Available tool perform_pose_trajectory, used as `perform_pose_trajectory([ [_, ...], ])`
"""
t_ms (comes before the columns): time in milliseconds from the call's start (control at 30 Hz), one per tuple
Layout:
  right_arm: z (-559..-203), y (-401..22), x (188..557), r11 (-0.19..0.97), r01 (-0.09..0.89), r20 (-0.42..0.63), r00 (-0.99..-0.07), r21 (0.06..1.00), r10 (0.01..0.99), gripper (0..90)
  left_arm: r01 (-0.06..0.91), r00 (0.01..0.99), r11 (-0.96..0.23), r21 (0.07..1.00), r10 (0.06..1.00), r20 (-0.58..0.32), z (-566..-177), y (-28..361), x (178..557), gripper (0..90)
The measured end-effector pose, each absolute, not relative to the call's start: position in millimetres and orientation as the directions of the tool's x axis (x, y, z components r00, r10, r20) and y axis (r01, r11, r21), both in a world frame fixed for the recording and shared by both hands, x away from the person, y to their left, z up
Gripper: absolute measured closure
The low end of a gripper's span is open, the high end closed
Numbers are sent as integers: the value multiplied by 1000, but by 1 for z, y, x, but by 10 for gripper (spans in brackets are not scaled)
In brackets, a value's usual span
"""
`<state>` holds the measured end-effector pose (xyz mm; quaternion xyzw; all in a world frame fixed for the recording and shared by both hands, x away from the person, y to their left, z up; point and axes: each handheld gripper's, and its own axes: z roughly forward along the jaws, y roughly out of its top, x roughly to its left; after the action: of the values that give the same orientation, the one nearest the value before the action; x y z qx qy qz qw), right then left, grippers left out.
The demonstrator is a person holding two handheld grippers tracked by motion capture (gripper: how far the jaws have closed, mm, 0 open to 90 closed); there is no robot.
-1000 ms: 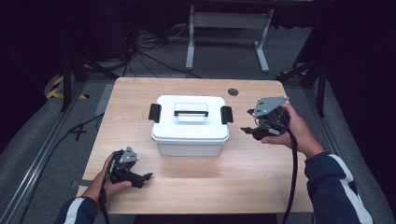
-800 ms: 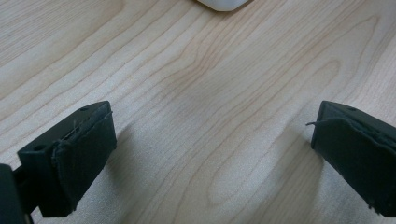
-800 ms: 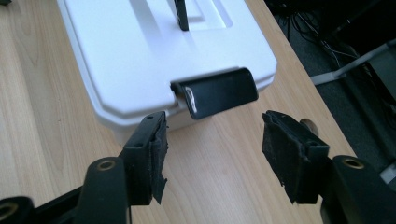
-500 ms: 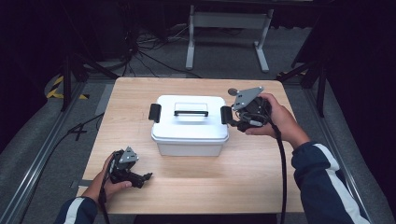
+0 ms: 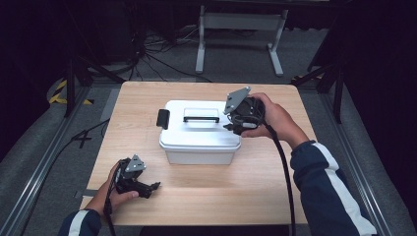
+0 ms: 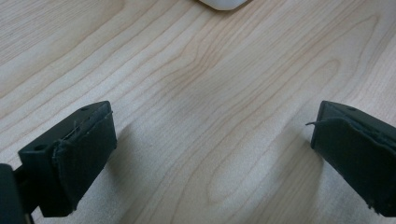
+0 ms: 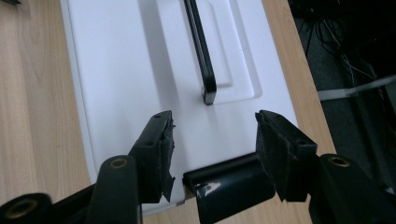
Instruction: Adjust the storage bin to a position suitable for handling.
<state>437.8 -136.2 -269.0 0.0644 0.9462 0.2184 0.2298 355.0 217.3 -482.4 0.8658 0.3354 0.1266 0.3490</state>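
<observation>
A white lidded box (image 5: 199, 142) stands at the middle of the wooden table (image 5: 231, 196). It has a black handle (image 5: 201, 116) on top and a black latch (image 5: 163, 119) on its left end. My right gripper (image 5: 231, 125) hangs over the box's right end and is open. In the right gripper view its jaws (image 7: 212, 144) straddle the right latch (image 7: 233, 186) without touching it, and the handle (image 7: 201, 51) lies beyond on the lid (image 7: 121, 70). My left gripper (image 5: 150, 187) rests open on the table near the front left, with bare wood between its jaws (image 6: 212, 154).
A corner of the box (image 6: 222, 3) shows at the top of the left gripper view. Behind the table, a metal stand (image 5: 241, 29) and loose cables (image 5: 147, 54) lie on the dark floor. Rails run along both sides of the table.
My right gripper has moved left, from beside the box to over its right end and the latch there. The left gripper has stayed put.
</observation>
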Motion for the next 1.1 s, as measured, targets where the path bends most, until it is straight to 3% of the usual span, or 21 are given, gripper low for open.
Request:
perform_pose_trajectory([
  [467, -274, -107, 456, 929, -36, -409, -903, 370, 128, 526, 511, 712, -507, 694, 702, -12, -483, 220, 345, 23],
  [1100, -281, -73, 473, 946, -122, -364, -932, 299, -5, 743, 537, 671, -480, 694, 741, -6, -482, 220, 337, 33],
])
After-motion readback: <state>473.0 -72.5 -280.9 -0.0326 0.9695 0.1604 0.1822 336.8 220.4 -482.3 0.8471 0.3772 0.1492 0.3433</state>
